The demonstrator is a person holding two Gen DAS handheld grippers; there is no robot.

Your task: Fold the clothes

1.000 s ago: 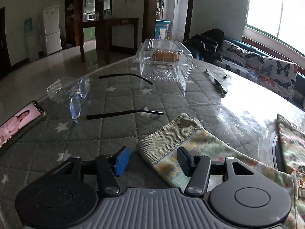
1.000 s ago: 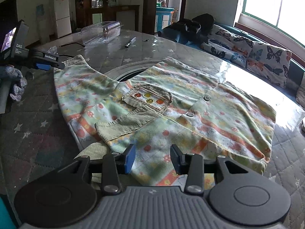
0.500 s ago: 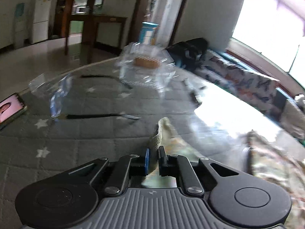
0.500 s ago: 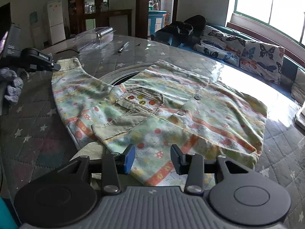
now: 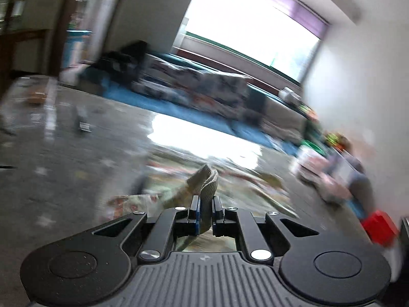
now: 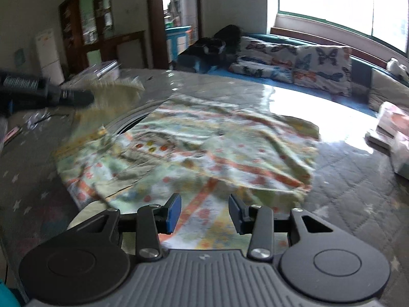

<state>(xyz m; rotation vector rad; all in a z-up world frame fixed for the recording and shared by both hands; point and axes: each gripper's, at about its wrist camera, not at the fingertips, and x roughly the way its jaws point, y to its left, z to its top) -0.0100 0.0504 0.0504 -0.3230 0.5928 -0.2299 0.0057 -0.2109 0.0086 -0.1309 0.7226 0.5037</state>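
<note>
Left gripper (image 5: 205, 213): clenched on the sleeve cuff (image 5: 208, 185), raised left of the shirt (image 6: 194, 153).
Right gripper (image 6: 204, 213): released, above the near hem.

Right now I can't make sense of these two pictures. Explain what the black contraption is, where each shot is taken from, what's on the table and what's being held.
There is no robot here: a person holds a two-finger gripper in each hand, and a fisheye camera on each looks along its fingers. The black shape at the bottom of each picture is that gripper.

The blurred picture is from the left gripper. It is shut on the ribbed sleeve cuff of a child's printed jacket and has it lifted off the table.

The other is from the right gripper, open above the jacket, with nothing between its fingers. The jacket lies spread on a grey star-quilted table. At far left the left gripper shows, pulling the sleeve up.

A clear plastic box lies at the table's far side.
</note>
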